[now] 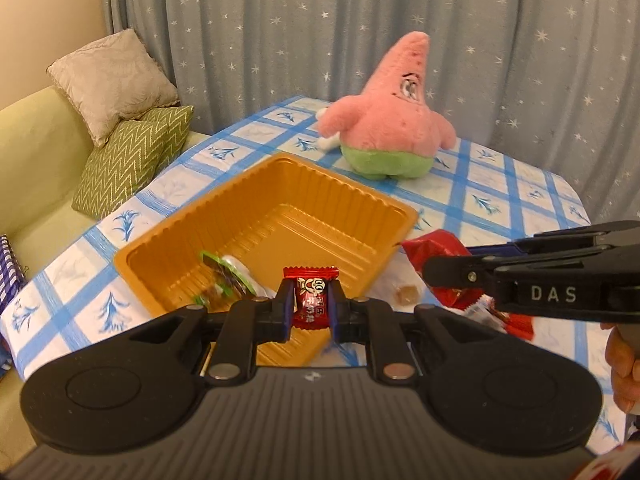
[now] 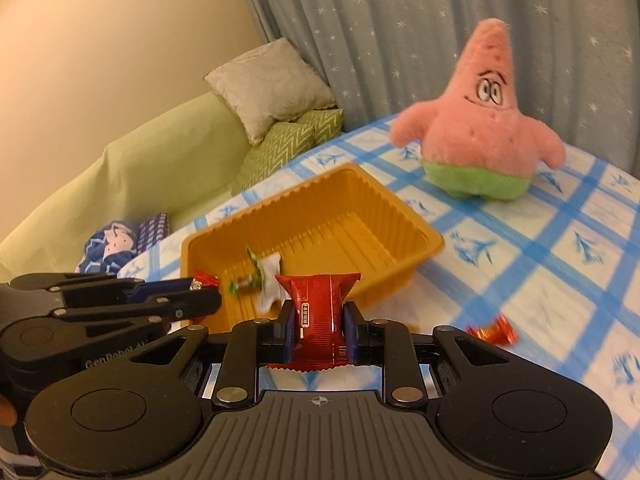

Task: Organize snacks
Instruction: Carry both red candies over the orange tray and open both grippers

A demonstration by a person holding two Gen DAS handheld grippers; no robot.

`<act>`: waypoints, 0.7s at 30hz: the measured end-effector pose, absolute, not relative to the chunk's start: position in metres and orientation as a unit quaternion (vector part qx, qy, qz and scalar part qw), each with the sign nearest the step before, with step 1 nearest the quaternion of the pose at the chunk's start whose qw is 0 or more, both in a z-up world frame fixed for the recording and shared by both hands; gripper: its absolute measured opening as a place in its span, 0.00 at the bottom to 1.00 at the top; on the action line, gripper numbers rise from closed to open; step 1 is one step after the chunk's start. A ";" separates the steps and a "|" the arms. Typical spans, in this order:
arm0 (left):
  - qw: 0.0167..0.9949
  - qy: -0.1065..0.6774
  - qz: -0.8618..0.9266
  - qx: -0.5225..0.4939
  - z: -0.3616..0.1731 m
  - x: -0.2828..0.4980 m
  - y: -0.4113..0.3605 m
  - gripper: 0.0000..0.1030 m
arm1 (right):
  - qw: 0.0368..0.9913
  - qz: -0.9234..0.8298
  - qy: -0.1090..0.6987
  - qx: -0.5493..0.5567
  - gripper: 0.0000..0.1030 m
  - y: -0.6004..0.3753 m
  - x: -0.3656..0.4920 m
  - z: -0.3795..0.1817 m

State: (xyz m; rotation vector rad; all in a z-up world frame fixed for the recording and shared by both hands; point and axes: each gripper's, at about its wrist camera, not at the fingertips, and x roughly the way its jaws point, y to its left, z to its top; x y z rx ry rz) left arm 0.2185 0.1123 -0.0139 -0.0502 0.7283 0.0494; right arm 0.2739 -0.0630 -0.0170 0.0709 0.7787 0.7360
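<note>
Left claw (image 1: 311, 307) grips red candy (image 1: 310, 294) over tray (image 1: 280, 184); right claw (image 2: 318, 330) grips red packet (image 2: 318, 312) beside tray

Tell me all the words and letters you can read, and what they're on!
"DAS": white letters on the right gripper, seen from the left wrist.
"GenRobot": partly cut off, on the left gripper, seen from the right wrist.
Red candy in the left gripper: cartoon face and characters, too blurred to read.
Red packet in the right gripper: small print, unreadable.
</note>
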 end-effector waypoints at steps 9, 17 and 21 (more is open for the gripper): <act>0.927 0.372 0.029 -0.039 -0.030 0.263 0.139 0.15 | 0.859 0.345 0.376 0.036 0.24 -0.026 0.322 -0.028; 0.922 0.382 0.033 -0.048 -0.043 0.295 0.154 0.15 | 0.857 0.338 0.387 0.031 0.24 -0.004 0.354 -0.045; 0.920 0.388 0.037 -0.052 -0.050 0.308 0.161 0.15 | 0.853 0.332 0.400 0.030 0.24 0.004 0.371 -0.056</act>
